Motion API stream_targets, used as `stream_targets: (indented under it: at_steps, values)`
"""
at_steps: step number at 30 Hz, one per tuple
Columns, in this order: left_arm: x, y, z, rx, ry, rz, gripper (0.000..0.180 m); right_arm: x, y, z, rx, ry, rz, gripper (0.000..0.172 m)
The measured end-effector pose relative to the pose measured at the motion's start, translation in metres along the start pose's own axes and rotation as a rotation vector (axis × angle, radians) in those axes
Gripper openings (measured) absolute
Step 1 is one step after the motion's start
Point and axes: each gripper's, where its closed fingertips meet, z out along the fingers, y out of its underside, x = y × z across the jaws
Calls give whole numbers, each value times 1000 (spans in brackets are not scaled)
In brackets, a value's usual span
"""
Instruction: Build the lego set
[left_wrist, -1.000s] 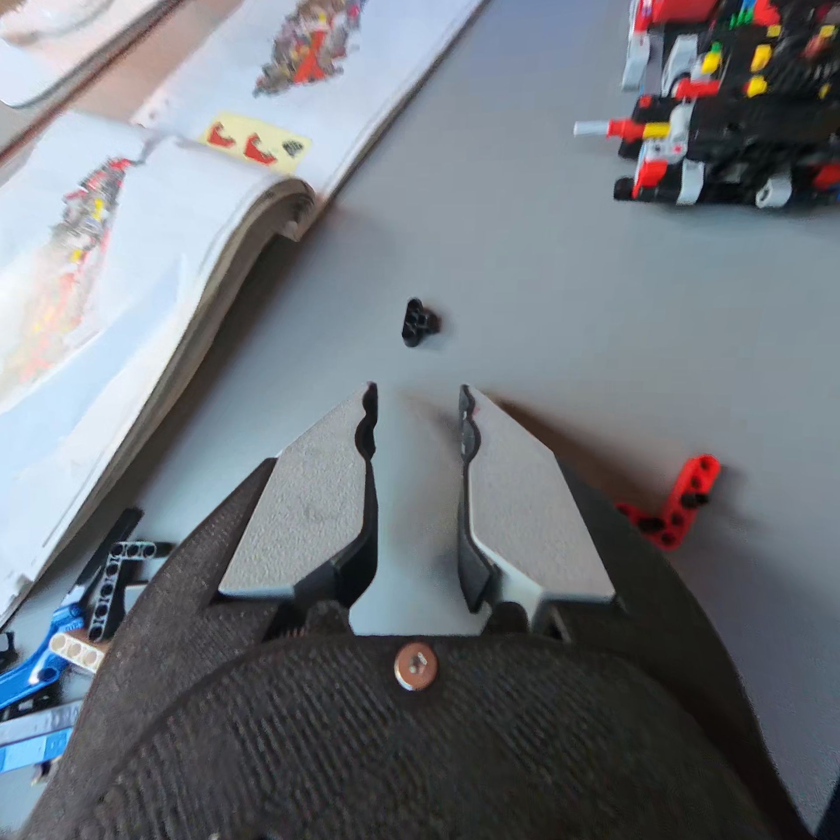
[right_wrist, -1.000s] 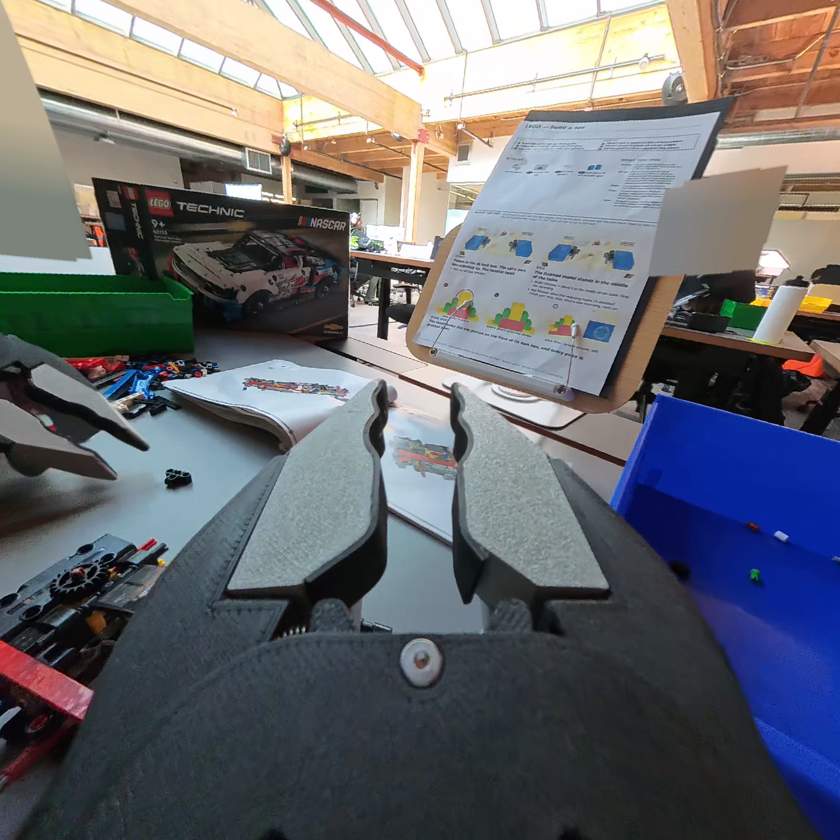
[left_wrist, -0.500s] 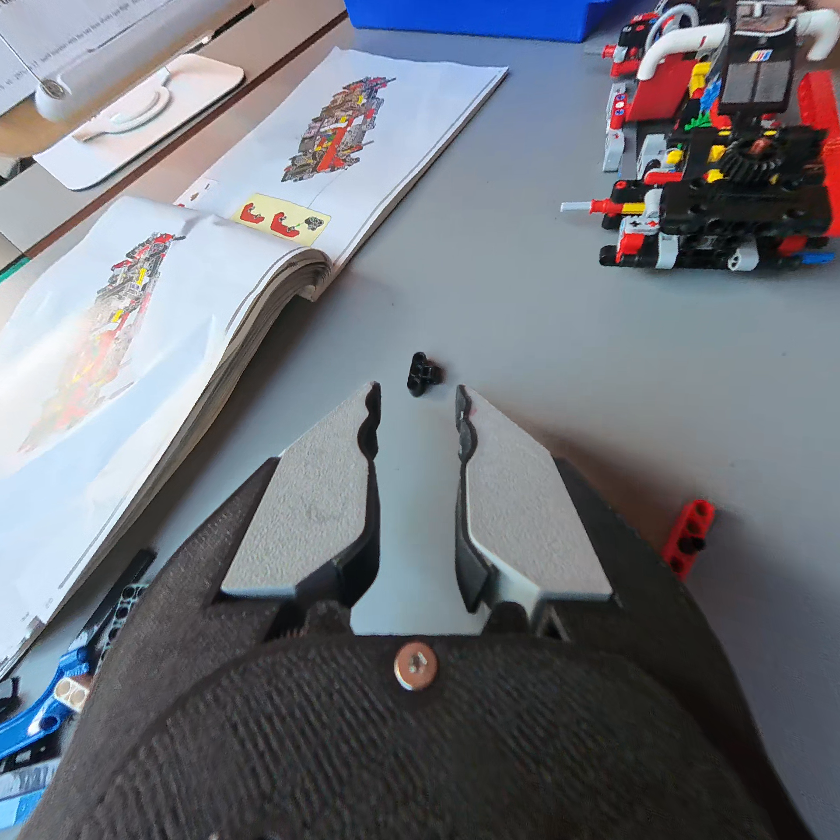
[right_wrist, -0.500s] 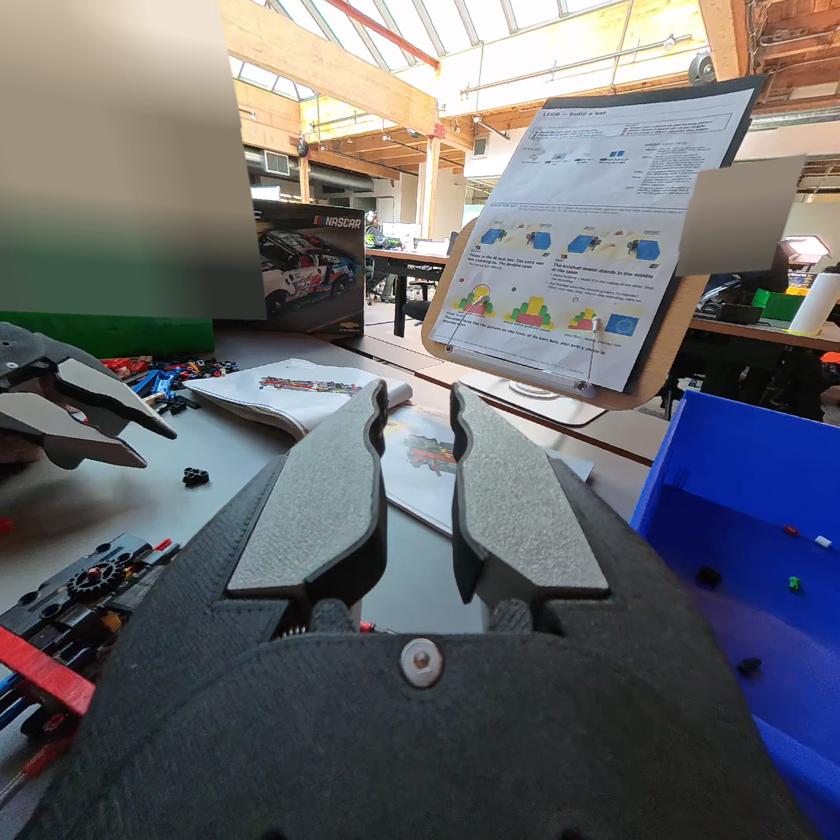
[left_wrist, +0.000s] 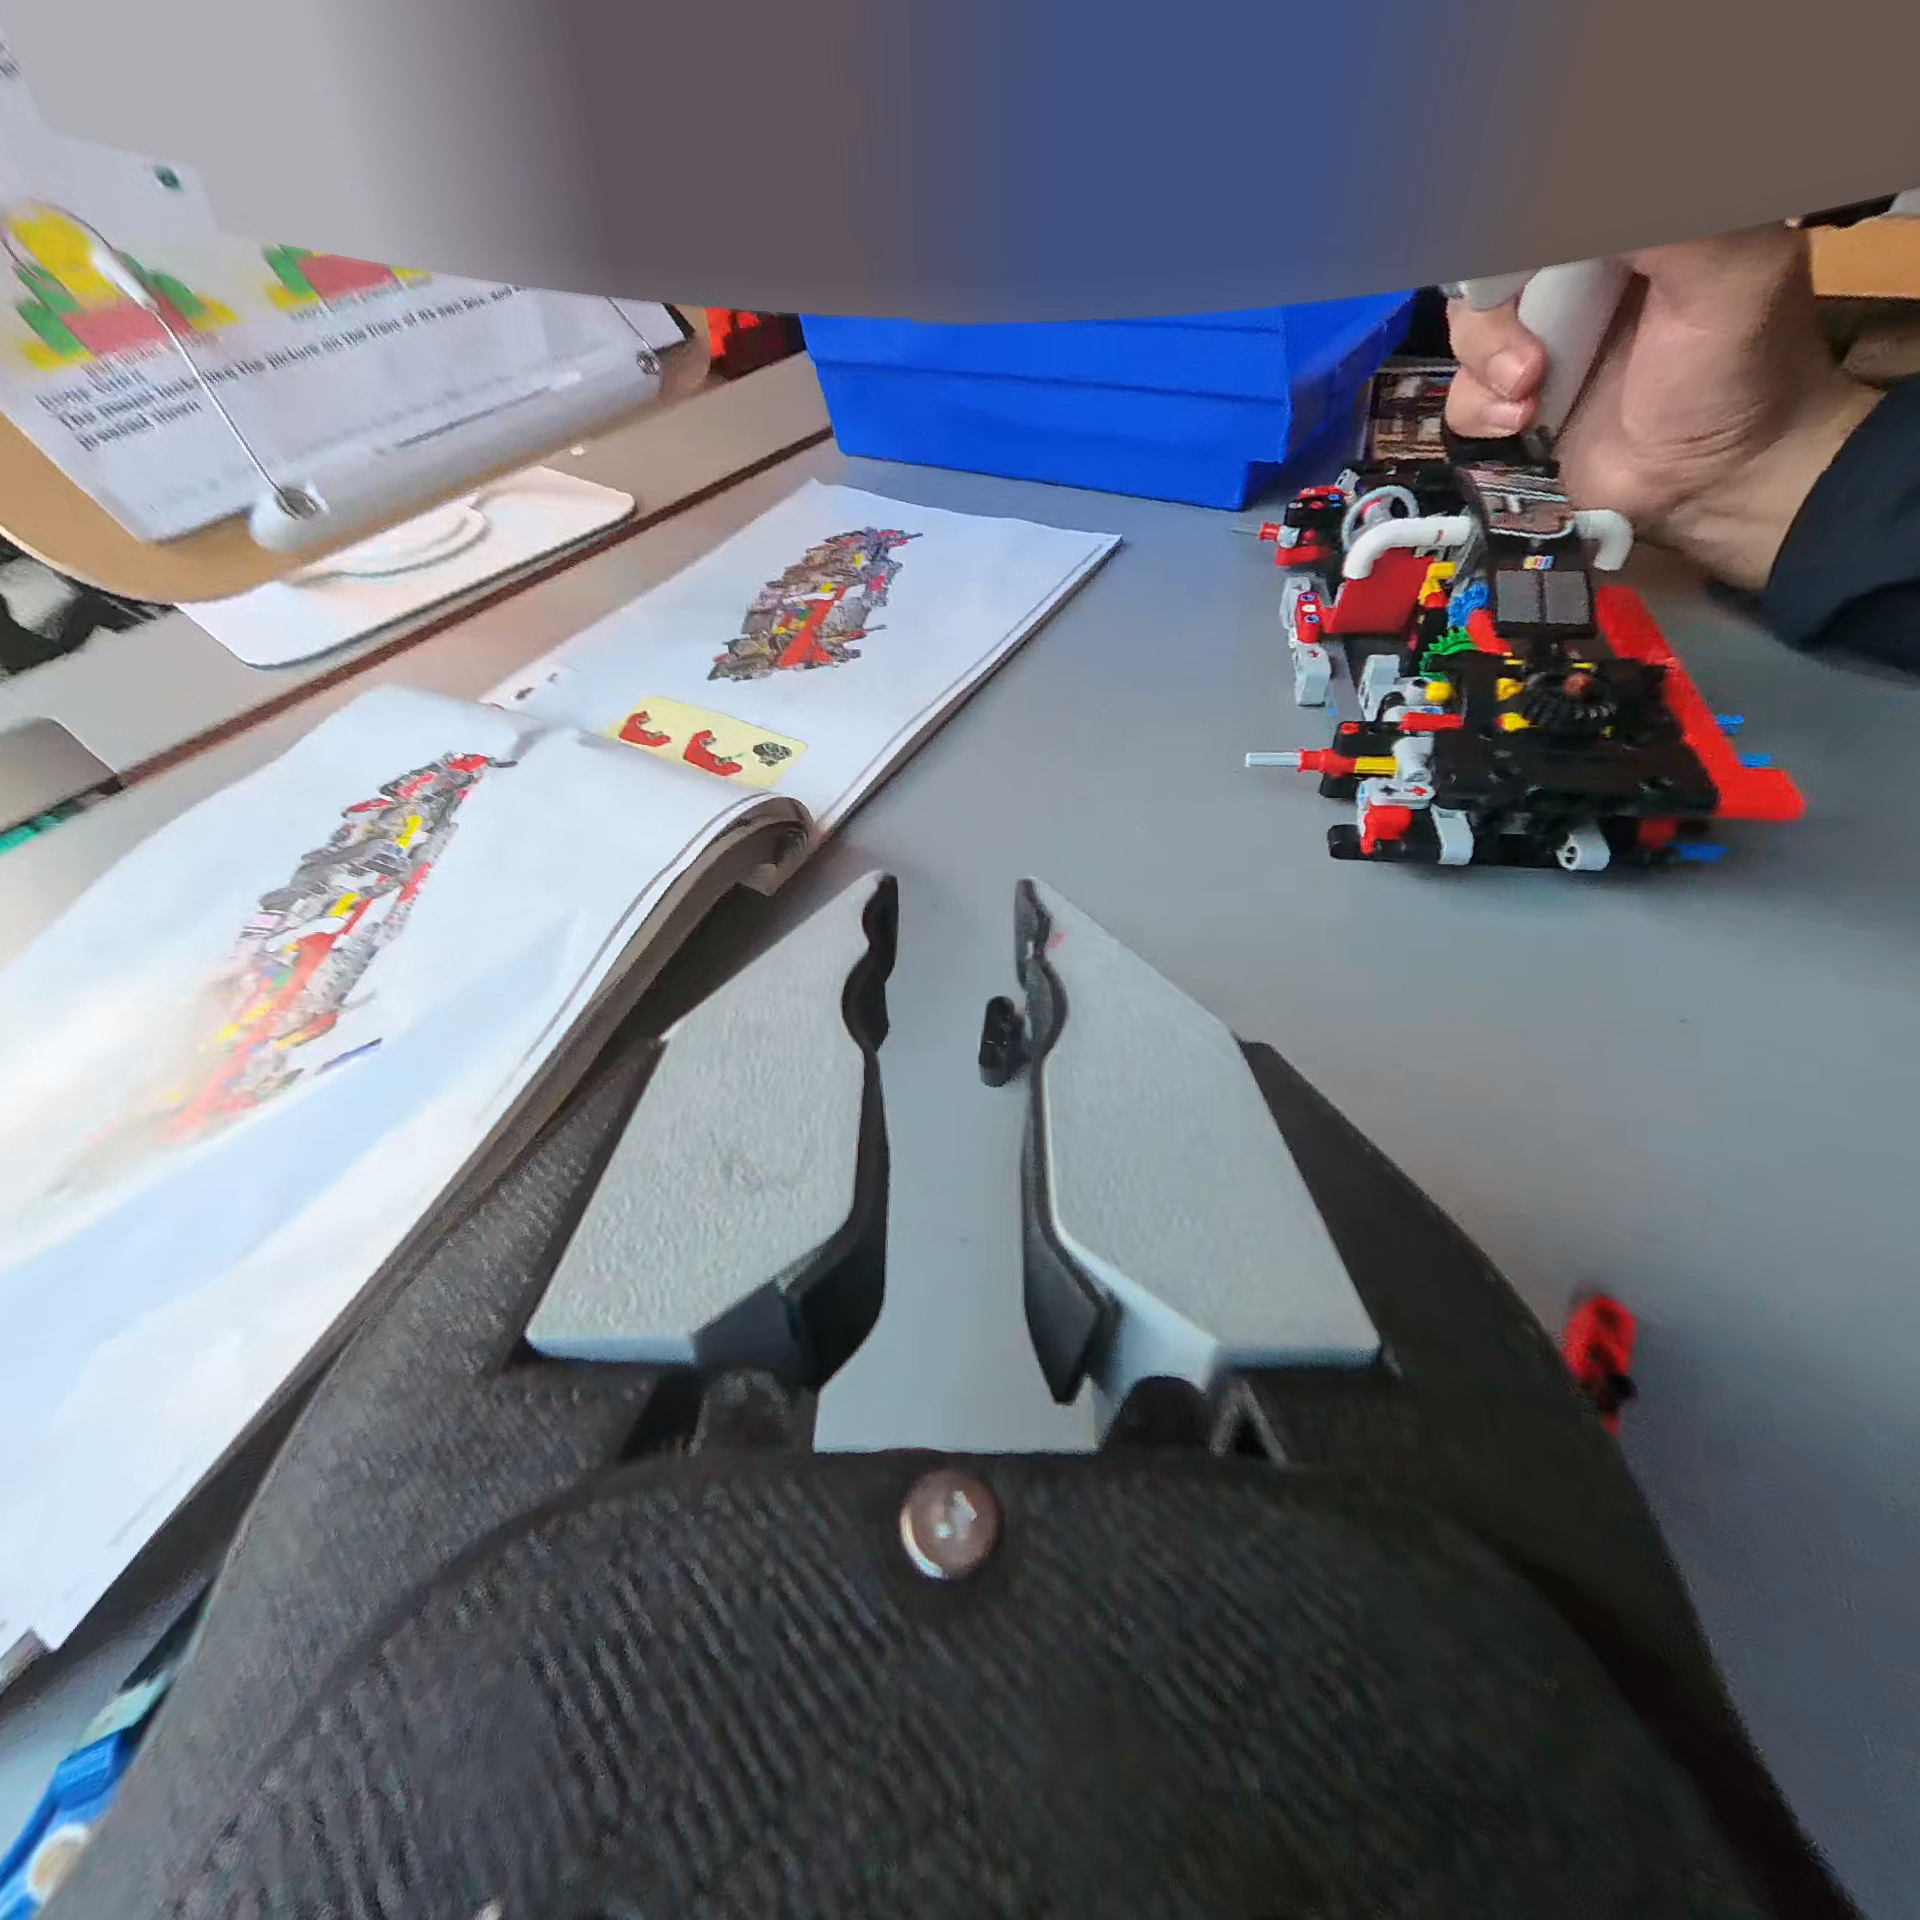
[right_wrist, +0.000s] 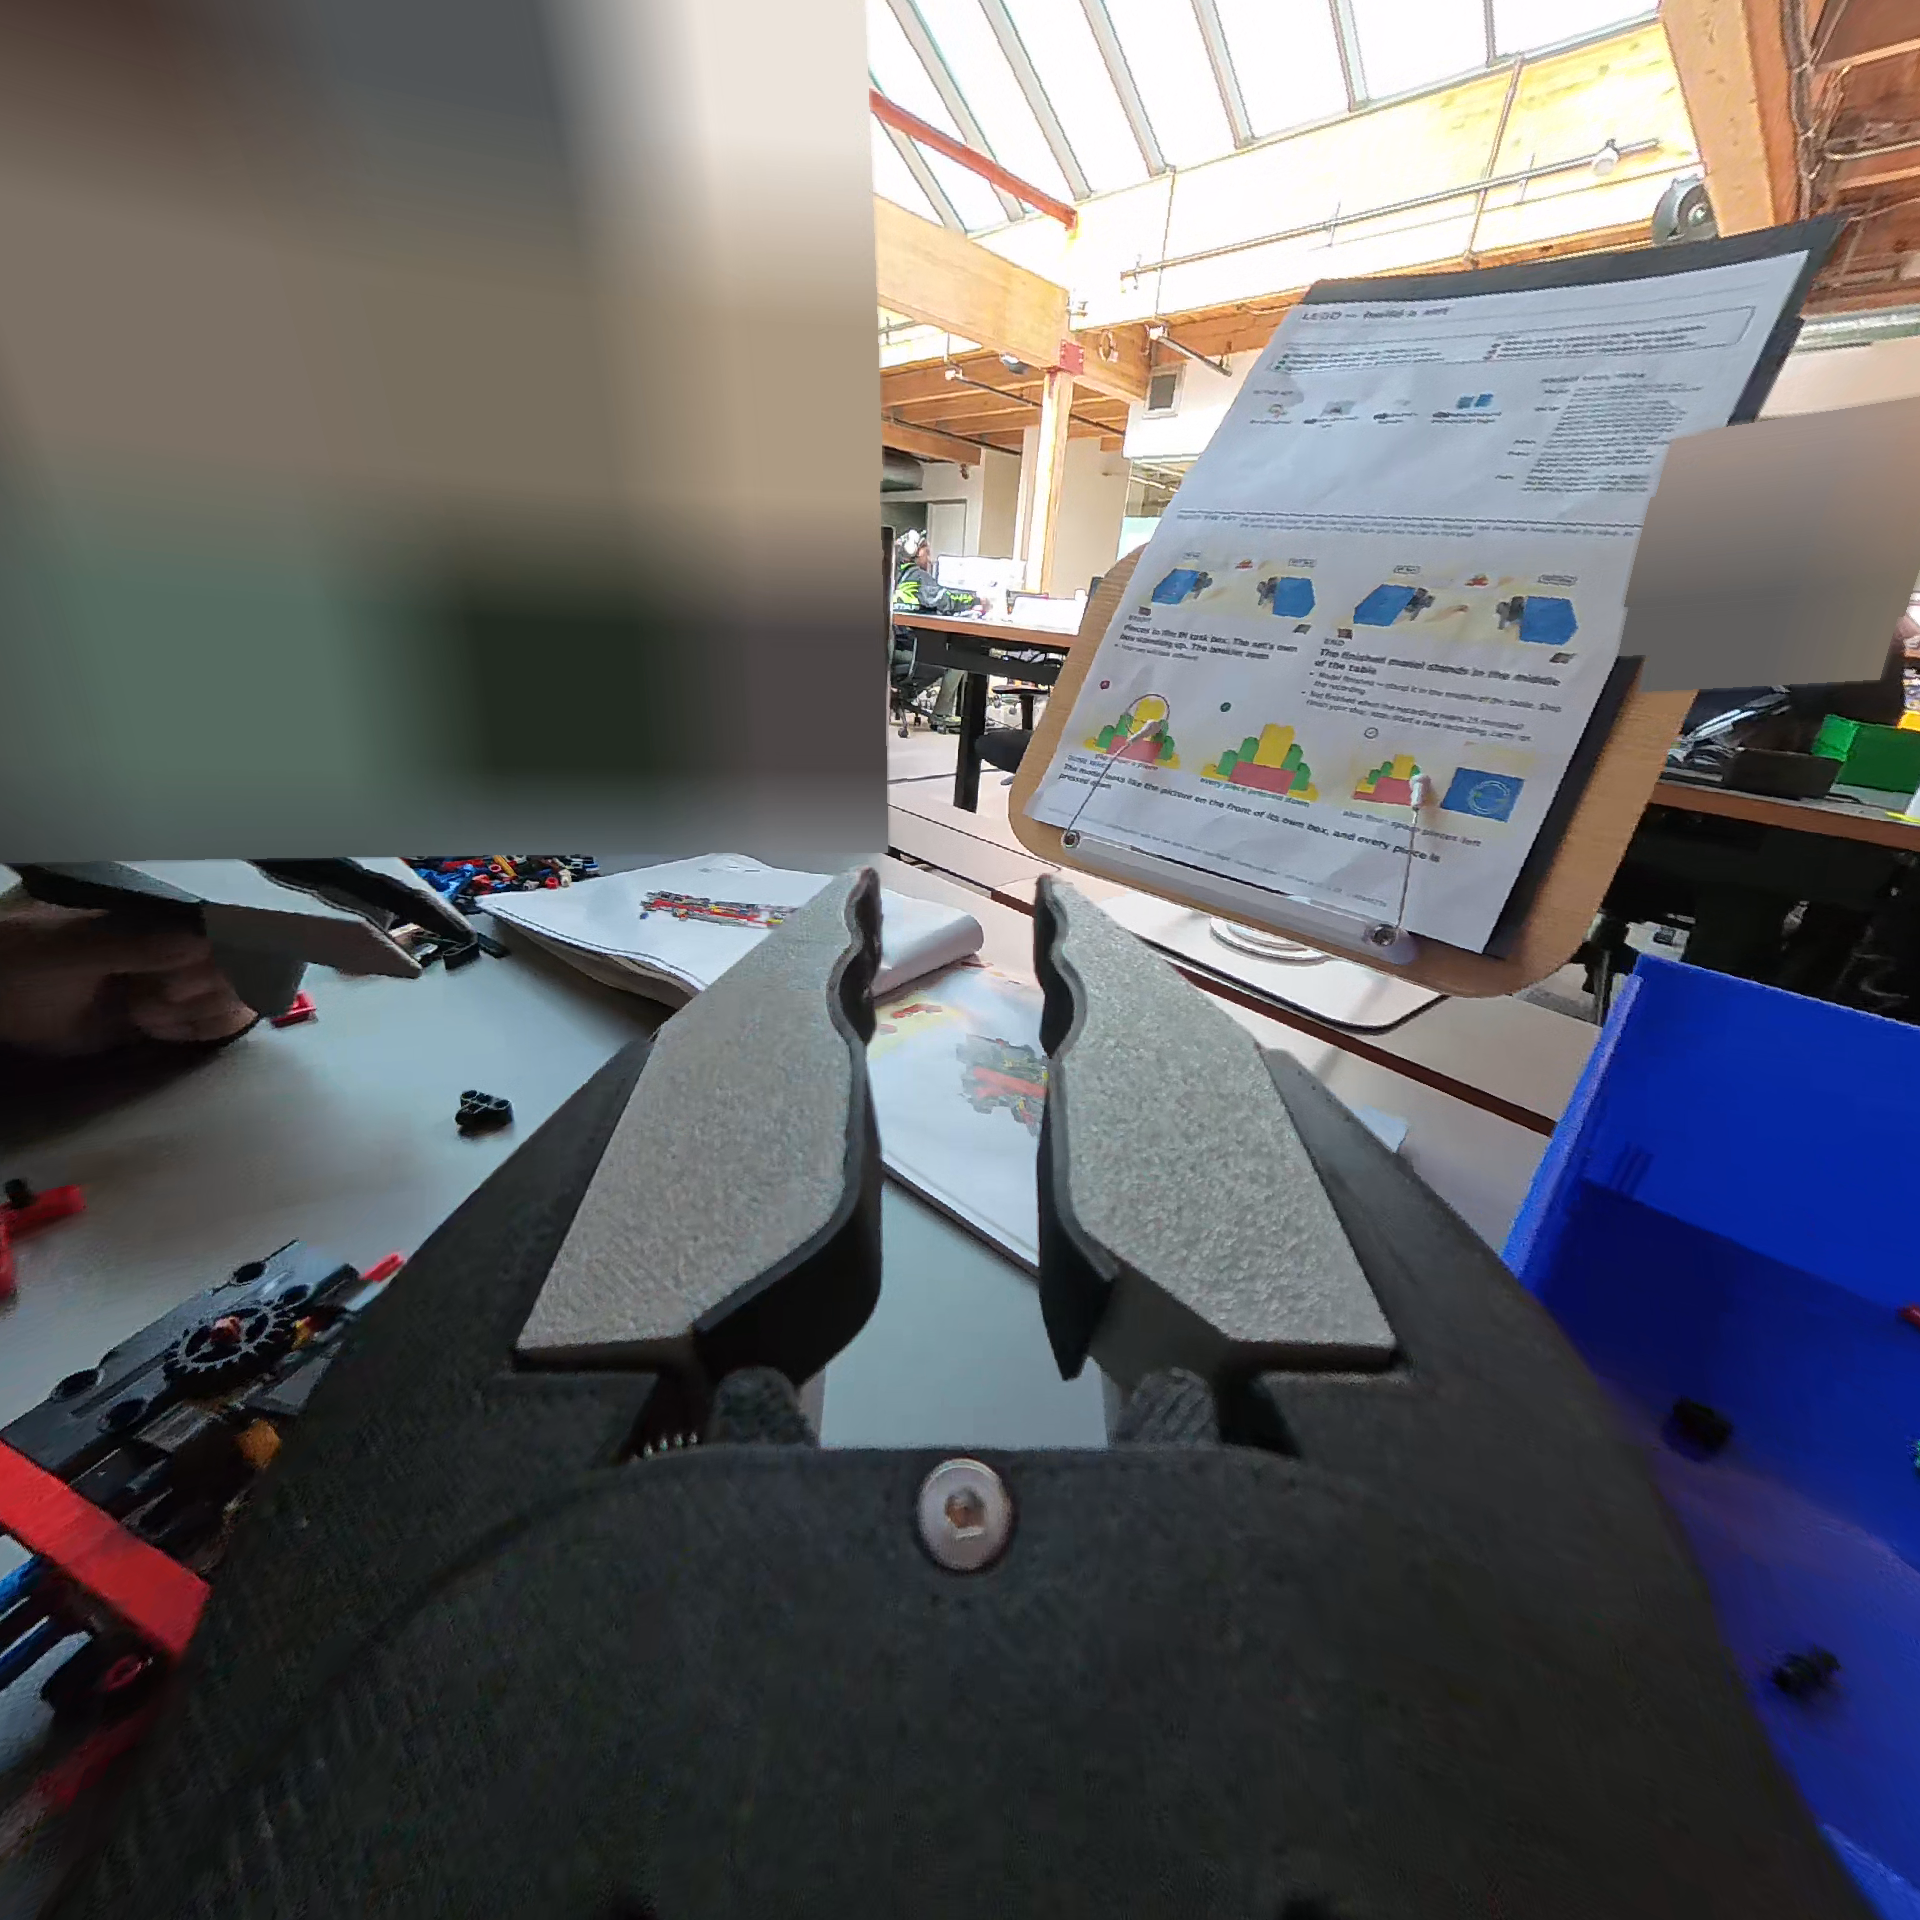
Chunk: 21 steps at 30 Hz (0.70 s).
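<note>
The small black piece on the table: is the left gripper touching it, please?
Apart. The right wrist view shows bare table between the left gripper and the black piece.

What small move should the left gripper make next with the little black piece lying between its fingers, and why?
Probably shift slightly to its right to centre the piece, then close. The small black piece lies on the grey table between the fingers of the left gripper, close against the right finger, with a clear gap to the left finger. Closing off-centre might push it aside.
</note>
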Motion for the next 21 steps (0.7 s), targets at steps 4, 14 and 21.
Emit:
stream_targets:
  at_steps: [4, 14, 21]
  values:
    - [-4, -3, -1, 19, -8, -27, 21, -6, -1, 1, -4, -2, -46, 24]
    - [-3, 10, 9, -85, -27, 4, 26, -10, -17, -12, 58, 17, -61, 25]
    - [6, 32, 18, -245, 63, -37, 35, -15, -15, -12, 47, 14, -72, 24]
